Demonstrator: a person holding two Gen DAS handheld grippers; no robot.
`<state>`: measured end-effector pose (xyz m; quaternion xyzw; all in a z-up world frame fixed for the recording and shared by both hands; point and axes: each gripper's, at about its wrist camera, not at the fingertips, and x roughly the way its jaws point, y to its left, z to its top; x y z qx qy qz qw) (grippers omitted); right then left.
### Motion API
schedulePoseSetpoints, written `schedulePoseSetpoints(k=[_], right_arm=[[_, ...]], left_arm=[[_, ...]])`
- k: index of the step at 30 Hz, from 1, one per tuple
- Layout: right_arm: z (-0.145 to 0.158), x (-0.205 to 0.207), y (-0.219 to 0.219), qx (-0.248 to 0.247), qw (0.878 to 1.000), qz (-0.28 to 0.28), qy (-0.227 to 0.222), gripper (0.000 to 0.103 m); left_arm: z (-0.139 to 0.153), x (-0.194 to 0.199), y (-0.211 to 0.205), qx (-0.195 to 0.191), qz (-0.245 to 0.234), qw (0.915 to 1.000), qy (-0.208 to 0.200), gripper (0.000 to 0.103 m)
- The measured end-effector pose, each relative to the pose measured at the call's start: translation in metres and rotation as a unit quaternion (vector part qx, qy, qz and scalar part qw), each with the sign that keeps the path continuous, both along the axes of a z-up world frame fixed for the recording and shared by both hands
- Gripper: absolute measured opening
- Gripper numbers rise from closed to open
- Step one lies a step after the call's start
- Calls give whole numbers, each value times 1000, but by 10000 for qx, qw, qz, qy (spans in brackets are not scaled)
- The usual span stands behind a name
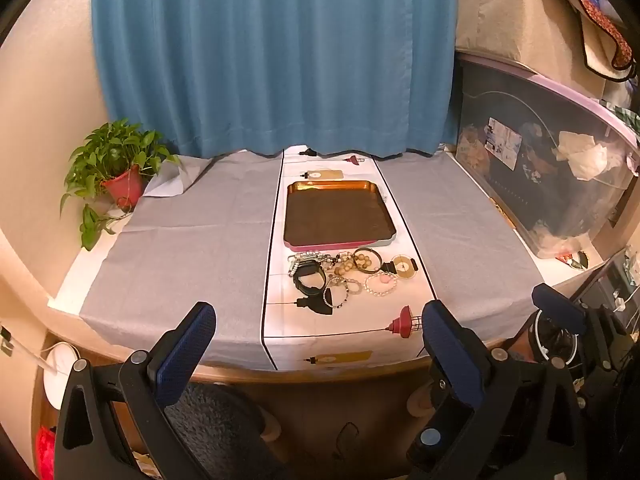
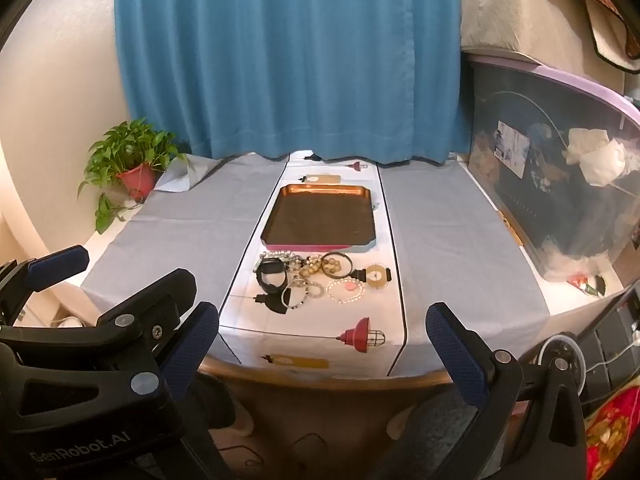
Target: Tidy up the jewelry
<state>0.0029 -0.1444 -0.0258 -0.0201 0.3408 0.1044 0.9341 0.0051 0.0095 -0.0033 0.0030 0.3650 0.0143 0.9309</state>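
While both grippers' fingers (image 1: pixel 192 344) gape wide, tray (image 1: pixel 338 185) empty, jewelry pile (image 1: pixel 344 274) just beside it.

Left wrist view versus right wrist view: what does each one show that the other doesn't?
Only the left wrist view: the white round object low beside the table, and the right gripper from the side.
Only the right wrist view: the left gripper from the side, with its printed lettering.
Both: the empty tray, jewelry pile in front of it, blue curtain, potted plant, both grippers open.

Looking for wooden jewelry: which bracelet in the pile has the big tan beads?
The wooden bead bracelet mid-pile beside the tray; the others have small pale beads.
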Motion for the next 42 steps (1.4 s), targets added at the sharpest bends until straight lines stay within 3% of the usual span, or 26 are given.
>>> schedulePoseSetpoints(k=[14, 31, 42], right_arm=[[9, 1, -3, 17, 10000, 55, 6, 103], [-1, -2, 1, 116, 9998, 106, 139, 103], [-15, 7, 3, -86, 9998, 145, 74, 103]], left_arm=[[5, -1, 5, 132, 58, 9999, -62, 102], [2, -1, 4, 122, 51, 9999, -20, 102], [-16, 9, 4, 62, 29, 9999, 129, 102]])
